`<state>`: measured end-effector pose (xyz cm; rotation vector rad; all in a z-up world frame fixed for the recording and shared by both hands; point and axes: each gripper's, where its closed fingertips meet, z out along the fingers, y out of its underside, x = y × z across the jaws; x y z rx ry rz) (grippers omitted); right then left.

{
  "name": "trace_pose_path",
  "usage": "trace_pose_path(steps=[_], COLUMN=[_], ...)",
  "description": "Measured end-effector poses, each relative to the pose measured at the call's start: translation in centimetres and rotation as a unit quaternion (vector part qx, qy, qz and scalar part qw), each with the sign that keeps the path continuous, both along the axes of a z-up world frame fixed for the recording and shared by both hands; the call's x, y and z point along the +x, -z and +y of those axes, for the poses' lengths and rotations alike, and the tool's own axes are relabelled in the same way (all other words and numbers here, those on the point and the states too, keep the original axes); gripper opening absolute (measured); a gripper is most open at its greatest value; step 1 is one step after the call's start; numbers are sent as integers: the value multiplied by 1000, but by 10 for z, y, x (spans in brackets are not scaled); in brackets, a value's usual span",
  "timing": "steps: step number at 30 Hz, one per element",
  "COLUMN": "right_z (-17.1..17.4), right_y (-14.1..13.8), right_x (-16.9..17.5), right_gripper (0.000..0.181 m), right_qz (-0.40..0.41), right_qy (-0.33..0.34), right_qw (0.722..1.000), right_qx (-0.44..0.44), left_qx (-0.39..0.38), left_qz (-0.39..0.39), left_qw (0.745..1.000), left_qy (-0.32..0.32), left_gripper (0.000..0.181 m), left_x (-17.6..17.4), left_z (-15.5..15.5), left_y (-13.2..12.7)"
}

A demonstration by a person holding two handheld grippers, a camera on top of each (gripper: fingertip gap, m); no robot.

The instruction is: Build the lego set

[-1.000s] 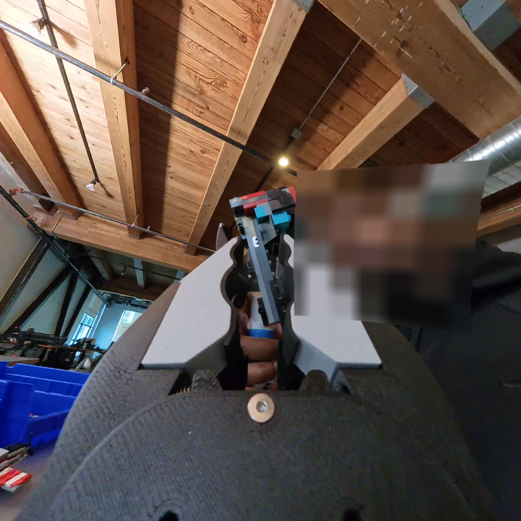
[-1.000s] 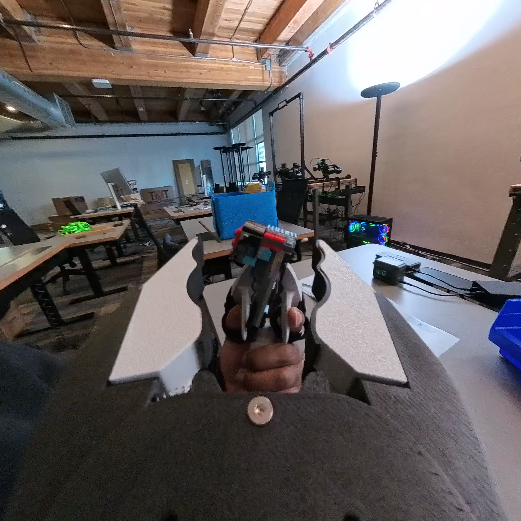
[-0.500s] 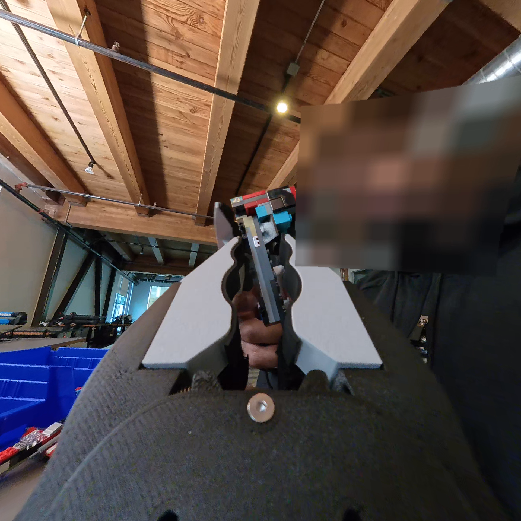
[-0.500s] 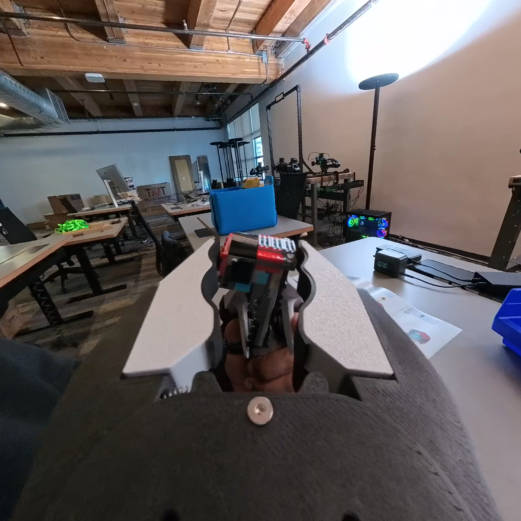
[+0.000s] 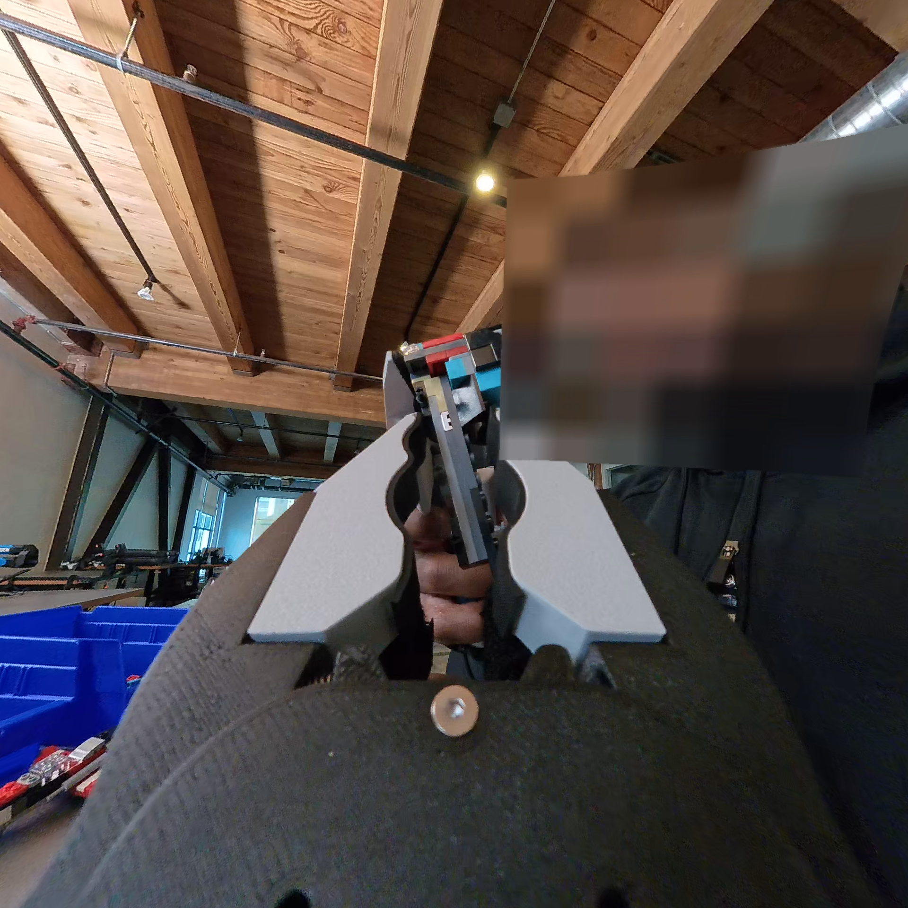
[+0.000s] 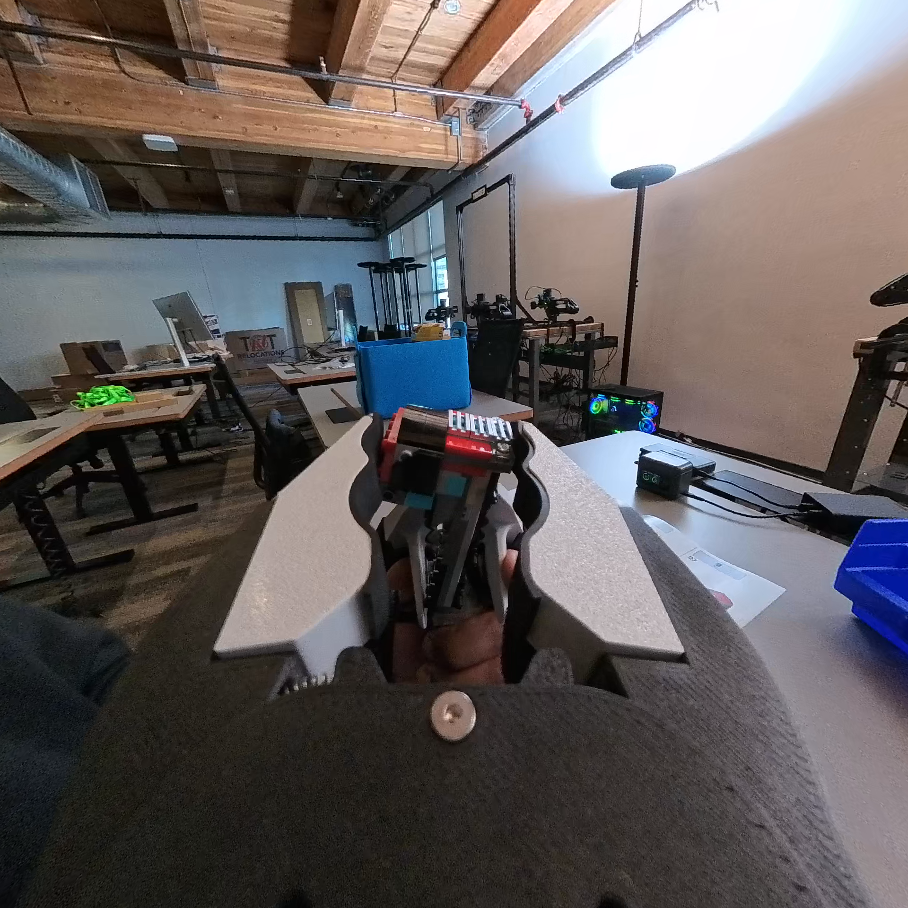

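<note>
A small lego model (image 5: 462, 496) of grey, red, teal and black pieces is held up in the air between both grippers. My left gripper (image 5: 454, 457) points up at the ceiling and is shut on the model's long grey plate. My right gripper (image 6: 447, 442) is shut on the model's red and black top end (image 6: 442, 442). In the right wrist view the left gripper's pale fingertips (image 6: 417, 570) and a hand (image 6: 457, 648) show below the model. In the left wrist view one right gripper fingertip (image 5: 393, 393) shows beside the model's top.
Blue bins (image 5: 59, 663) and loose lego pieces (image 5: 54, 771) lie low on the left. A grey table (image 6: 810, 648) carries a printed sheet (image 6: 722, 580), black power bricks (image 6: 663, 474) and a blue bin (image 6: 879, 575). A person in dark clothing (image 5: 786, 614) is close on the right. My two grippers' fingertips are within a few centimetres of each other.
My right gripper has closed from wide open onto the model's top end. My left gripper has kept its hold and tilted a little, so more of the room shows below.
</note>
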<state>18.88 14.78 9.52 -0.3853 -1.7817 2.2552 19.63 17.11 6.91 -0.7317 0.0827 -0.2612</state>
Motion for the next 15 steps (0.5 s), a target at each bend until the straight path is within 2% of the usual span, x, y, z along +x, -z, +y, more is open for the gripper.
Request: trace_pose_path(steps=[8, 12, 15], right_z=[1, 6, 10], right_y=[1, 7, 23], right_x=[-1, -22, -47], right_gripper=[52, 54, 81], right_qz=[3, -47, -95], right_qy=[-6, -11, -13], right_qw=[1000, 999, 995], right_qx=[-5, -9, 20], left_qx=[-6, -19, -32], left_qz=[-1, -37, -123], left_qw=[1000, 998, 988], left_qy=[-8, -42, -90], left_gripper=[24, 25, 24], left_x=[-1, -19, -53], left_z=[0, 1, 0], left_y=[1, 2, 6])
